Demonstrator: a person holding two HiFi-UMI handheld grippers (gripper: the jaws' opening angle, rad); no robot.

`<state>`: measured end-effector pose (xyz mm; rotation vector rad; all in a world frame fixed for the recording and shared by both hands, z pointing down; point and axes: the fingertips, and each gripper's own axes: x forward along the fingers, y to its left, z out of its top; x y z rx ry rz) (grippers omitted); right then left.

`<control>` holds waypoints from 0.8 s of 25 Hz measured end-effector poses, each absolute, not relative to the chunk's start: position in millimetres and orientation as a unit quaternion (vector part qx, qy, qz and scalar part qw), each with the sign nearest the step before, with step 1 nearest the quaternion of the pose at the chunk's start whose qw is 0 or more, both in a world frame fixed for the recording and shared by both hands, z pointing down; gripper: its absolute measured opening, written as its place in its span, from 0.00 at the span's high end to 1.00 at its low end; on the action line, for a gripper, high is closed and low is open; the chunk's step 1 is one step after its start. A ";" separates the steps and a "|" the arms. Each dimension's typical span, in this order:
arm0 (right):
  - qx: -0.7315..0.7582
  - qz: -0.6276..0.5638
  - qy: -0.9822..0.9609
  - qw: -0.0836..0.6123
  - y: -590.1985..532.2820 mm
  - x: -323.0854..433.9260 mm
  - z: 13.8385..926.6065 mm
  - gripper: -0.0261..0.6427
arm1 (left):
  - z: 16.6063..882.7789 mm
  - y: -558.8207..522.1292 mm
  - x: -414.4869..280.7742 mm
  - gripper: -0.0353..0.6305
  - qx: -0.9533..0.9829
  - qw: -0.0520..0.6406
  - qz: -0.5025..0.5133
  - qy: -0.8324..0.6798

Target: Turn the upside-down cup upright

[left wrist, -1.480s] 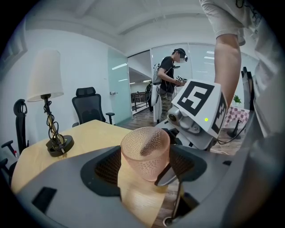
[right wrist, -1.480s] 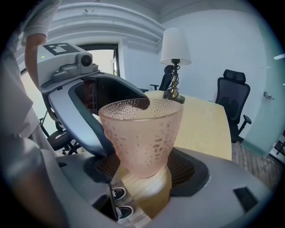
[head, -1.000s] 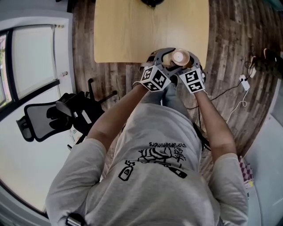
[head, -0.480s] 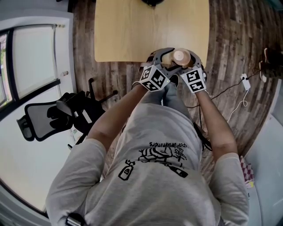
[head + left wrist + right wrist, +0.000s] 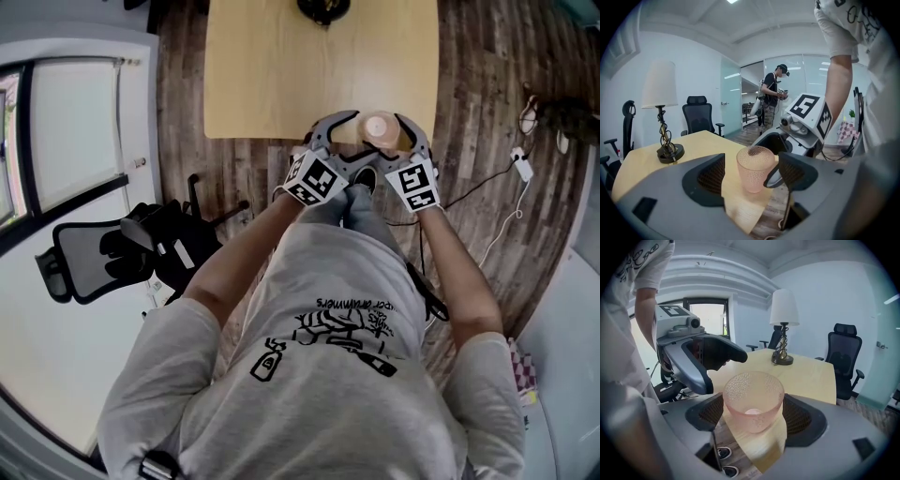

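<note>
A pink dimpled cup (image 5: 379,125) stands upright, mouth up, at the near edge of the wooden table (image 5: 272,66). My right gripper (image 5: 384,131) straddles it. Its jaws are opening, and the pads sit close beside the cup's walls (image 5: 753,401) without clearly pressing. My left gripper (image 5: 336,129) hovers just left of the cup with nothing between its fingers. In the left gripper view the cup (image 5: 754,168) sits a little ahead of its open jaws. A finger of the right gripper (image 5: 774,174) is at the cup's lower side.
A table lamp (image 5: 322,7) stands at the table's far edge, seen also as a lamp (image 5: 783,329) beyond the cup. A black office chair (image 5: 112,248) is on the floor at the left. Cables (image 5: 516,173) lie at the right. Another person (image 5: 773,96) stands far off.
Both grippers have lifted a little. The left one has drawn slightly left, away from the cup. The cup stays upright between the right gripper's jaws.
</note>
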<state>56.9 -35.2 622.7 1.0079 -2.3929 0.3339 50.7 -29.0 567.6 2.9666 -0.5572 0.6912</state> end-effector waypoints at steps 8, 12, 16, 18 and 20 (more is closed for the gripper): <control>0.381 0.108 -0.890 0.223 -23.3 56.3 543.1 0.42 | 485.0 -22.5 20.0 0.43 0.957 0.106 0.132 -0.237; 0.401 0.119 -0.889 0.183 -17.5 63.3 488.3 0.42 | 446.6 -23.5 17.0 0.48 0.954 0.155 0.088 -0.242; 0.423 0.162 -0.880 0.139 -9.8 67.3 444.8 0.70 | 410.4 -25.2 14.8 0.77 0.951 0.188 0.047 -0.243; 0.433 0.185 -0.874 0.120 -8.0 69.3 426.5 0.81 | 397.8 -23.8 18.5 0.92 0.950 0.193 0.045 -0.240; 0.441 0.201 -0.869 0.100 -7.3 69.0 408.2 0.89 | 386.9 -20.4 23.9 0.93 0.951 0.194 0.048 -0.236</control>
